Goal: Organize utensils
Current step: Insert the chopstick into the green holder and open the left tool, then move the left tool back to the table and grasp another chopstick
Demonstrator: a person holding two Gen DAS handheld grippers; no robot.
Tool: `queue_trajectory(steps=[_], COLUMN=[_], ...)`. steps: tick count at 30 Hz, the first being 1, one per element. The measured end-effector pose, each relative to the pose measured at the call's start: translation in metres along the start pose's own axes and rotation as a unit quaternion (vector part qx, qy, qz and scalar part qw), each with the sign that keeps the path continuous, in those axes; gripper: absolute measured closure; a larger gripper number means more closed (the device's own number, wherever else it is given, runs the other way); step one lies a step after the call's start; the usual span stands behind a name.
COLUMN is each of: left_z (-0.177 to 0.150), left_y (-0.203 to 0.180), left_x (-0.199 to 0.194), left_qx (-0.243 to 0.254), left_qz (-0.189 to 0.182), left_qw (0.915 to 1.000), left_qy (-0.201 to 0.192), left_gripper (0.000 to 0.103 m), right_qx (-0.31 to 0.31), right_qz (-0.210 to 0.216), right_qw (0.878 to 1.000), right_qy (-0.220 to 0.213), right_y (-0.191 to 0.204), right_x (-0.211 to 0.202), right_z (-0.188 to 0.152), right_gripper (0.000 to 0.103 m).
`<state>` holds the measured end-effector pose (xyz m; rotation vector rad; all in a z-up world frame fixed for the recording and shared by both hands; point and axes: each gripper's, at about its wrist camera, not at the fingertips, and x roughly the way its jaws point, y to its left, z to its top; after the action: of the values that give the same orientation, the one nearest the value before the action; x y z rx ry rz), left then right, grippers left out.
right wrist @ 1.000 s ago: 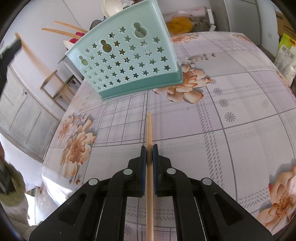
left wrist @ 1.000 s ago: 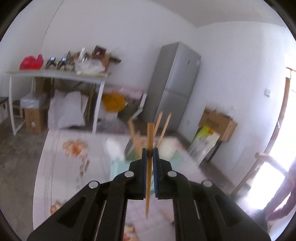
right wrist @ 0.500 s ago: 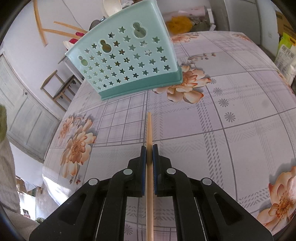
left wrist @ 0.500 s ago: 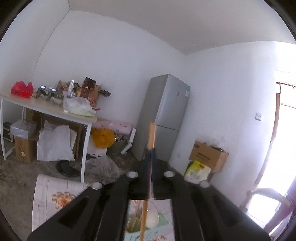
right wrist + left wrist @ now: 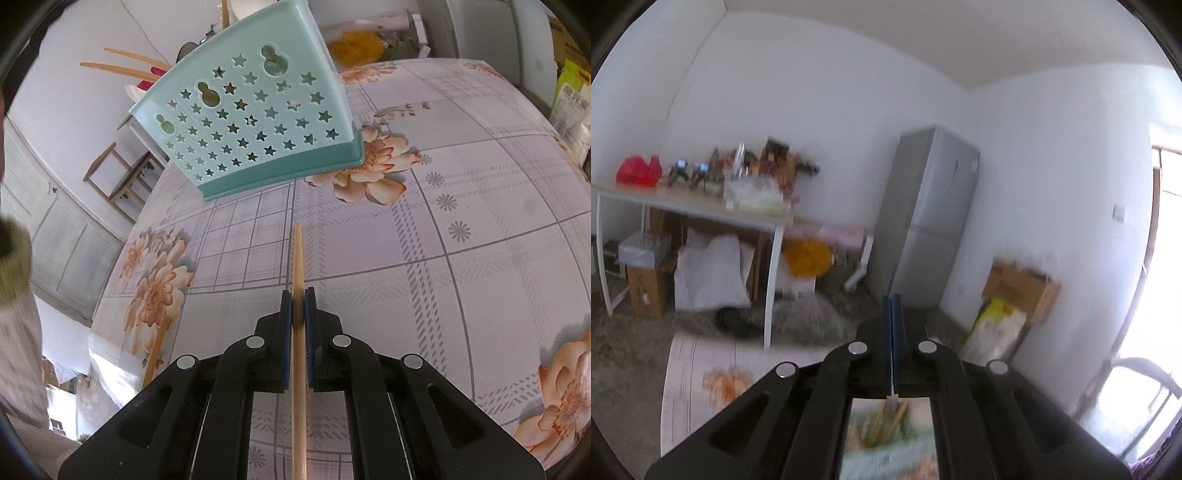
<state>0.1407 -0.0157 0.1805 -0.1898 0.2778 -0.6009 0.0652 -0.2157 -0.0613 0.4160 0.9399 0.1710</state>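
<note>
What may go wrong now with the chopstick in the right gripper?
1. The right gripper pinches the chopstick on a thin part, so it might twist or slip on the way to the basket.
2. Another chopstick lies near the table edge; a bump might knock it off.

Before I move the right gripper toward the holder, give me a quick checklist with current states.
1. Right gripper shut on chopstick: ok.
2. Chopstick straight along the fingers: ok.
3. Teal utensil holder upright on the floral tablecloth: ok.
4. Path from chopstick tip to holder free of objects: ok.
5. Left gripper shut and empty: ok.
6. Free room inside the holder: cannot tell, view blurred.
</note>
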Motion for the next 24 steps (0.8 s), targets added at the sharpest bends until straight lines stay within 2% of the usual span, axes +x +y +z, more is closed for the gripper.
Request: queue_trajectory(steps=[4, 7, 11, 12, 14, 17, 19, 22, 24], left_z=[-0.057, -0.096, -0.156, -0.175, -0.198, -0.227, -0.238, -0.253, -0.254], left_y=[0.011, 0.023, 0.035, 0.034, 0.029, 0.014, 0.002, -0.010, -0.016], left_x=[-0.005, -0.010, -0.011, -0.010, -0.007, -0.008, -0.010, -0.006, -0.007], left_qx=[-0.010, -0.023, -0.075, -0.086, -0.096, -0.085, -0.056, -0.022, 0.002], left_qz=[0.007, 0.021, 0.024, 0.020, 0.019, 0.023, 0.043, 0.067, 0.083], left_qw=[0.9966, 0.9901, 0.9671, 0.9567, 0.9437, 0.9318, 0.9305, 0.9229, 0.9248], left_qy=[0.082, 0.137, 0.242, 0.278, 0.316, 0.352, 0.359, 0.378, 0.371], left_gripper=[0.101, 0.092, 0.073, 0.071, 0.065, 0.064, 0.064, 0.064, 0.064], right_qx=[0.000, -0.001, 0.002, 0.003, 0.003, 0.002, 0.002, 0.003, 0.004], right_qz=[0.001, 0.001, 0.002, 0.002, 0.001, -0.002, -0.003, -0.003, -0.003], right_qw=[1.000, 1.000, 1.000, 1.000, 1.000, 1.000, 1.000, 1.000, 1.000], right_qy=[0.001, 0.000, 0.000, 0.000, 0.000, 0.000, -0.001, -0.002, -0.003], right_y=[0.000, -0.001, 0.000, 0.000, 0.000, 0.001, 0.002, 0.002, 0.003], right_x=[0.000, 0.000, 0.000, 0.000, 0.000, 0.000, 0.000, 0.000, 0.000], right_z=[0.000, 0.000, 0.000, 0.000, 0.000, -0.001, -0.001, -0.001, -0.001], right_gripper=[0.098, 0.098, 0.098, 0.098, 0.098, 0.098, 0.098, 0.098, 0.098])
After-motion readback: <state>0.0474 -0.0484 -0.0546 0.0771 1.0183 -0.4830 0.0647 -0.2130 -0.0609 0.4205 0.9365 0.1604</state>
